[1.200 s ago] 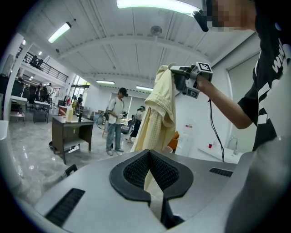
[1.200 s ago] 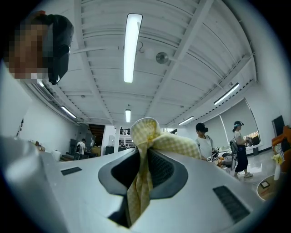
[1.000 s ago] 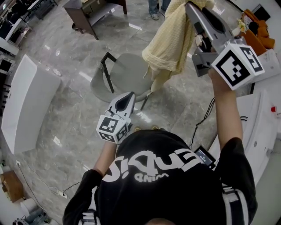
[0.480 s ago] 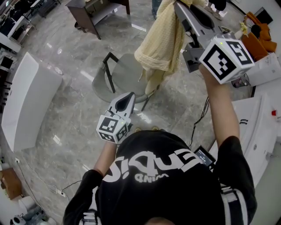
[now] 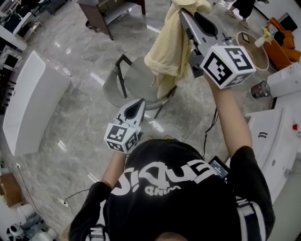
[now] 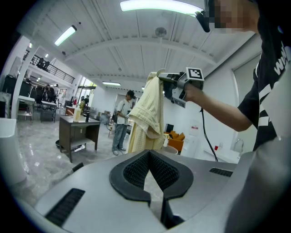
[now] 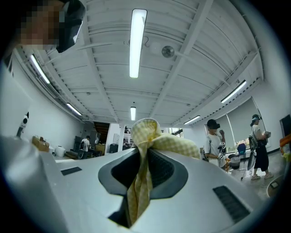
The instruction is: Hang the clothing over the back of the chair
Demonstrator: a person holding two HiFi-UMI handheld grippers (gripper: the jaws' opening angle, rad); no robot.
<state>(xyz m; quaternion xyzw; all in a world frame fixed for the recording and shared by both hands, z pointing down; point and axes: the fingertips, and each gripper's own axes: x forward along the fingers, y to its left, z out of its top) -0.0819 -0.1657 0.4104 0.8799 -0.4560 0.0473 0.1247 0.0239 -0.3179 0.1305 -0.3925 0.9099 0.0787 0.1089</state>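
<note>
A pale yellow checked garment [image 5: 171, 44] hangs in the air from my right gripper [image 5: 182, 10], which is shut on a bunched fold of it [image 7: 144, 150]. The cloth dangles over the right side of a grey chair [image 5: 134, 77] with a black frame back [image 5: 121, 70]; its lower end hides part of the seat. My left gripper [image 5: 139, 101] is lower, in front of the chair, shut with nothing between its pads. From the left gripper view the garment [image 6: 148, 113] hangs ahead, under the right gripper [image 6: 175, 86].
A brown desk [image 5: 101, 12] stands beyond the chair. There is a white counter [image 5: 28, 108] at the left and another [image 5: 277, 141] at the right. A round bin [image 5: 254, 44] and an orange seat [image 5: 282, 37] are at the far right. A person [image 6: 122, 120] stands behind.
My right gripper has carried the garment left and lower, so it now hangs closer over the chair. The left gripper has stayed where it was.
</note>
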